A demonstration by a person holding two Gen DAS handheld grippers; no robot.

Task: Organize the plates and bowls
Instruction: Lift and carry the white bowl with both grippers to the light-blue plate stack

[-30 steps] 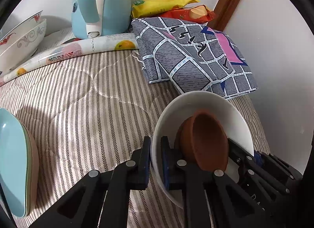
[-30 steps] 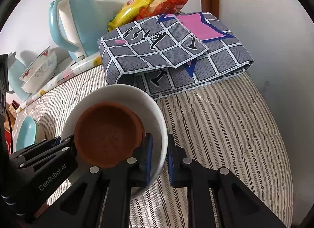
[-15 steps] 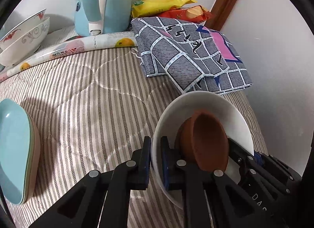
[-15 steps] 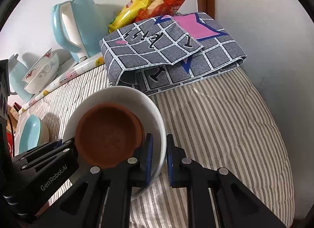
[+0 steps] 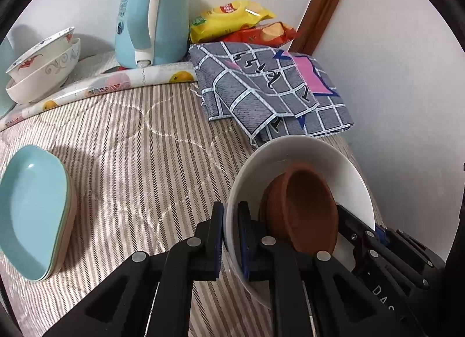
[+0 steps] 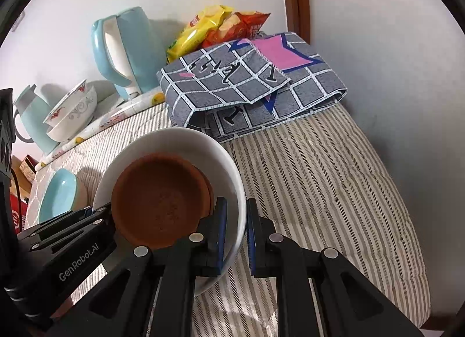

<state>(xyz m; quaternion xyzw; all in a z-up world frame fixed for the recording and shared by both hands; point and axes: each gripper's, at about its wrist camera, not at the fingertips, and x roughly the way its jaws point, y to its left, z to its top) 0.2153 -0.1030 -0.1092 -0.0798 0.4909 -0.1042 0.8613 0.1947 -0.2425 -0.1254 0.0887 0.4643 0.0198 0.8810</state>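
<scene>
A white bowl [image 5: 308,157] with a brown clay bowl [image 5: 305,209] inside it hangs above the striped quilt. My left gripper [image 5: 231,229] is shut on the white bowl's left rim. My right gripper [image 6: 235,229] is shut on its right rim [image 6: 238,191]; the brown bowl [image 6: 159,200] shows inside. A stack of light blue dishes [image 5: 32,209] sits on the quilt at the left, also in the right wrist view [image 6: 58,194]. Two patterned white bowls [image 5: 43,66] are stacked at the back left.
A blue kettle [image 5: 151,14] stands at the back wall. A folded grey checked cloth [image 5: 270,90] and snack bags [image 5: 232,20] lie at the back right by the wall. A rolled fruit-print sheet [image 5: 116,81] edges the quilt. A second blue jug [image 6: 29,122] stands far left.
Both grippers have carried the white bowl with the brown bowl back and leftwards; the checked cloth lies farther off and the blue dishes show more fully.
</scene>
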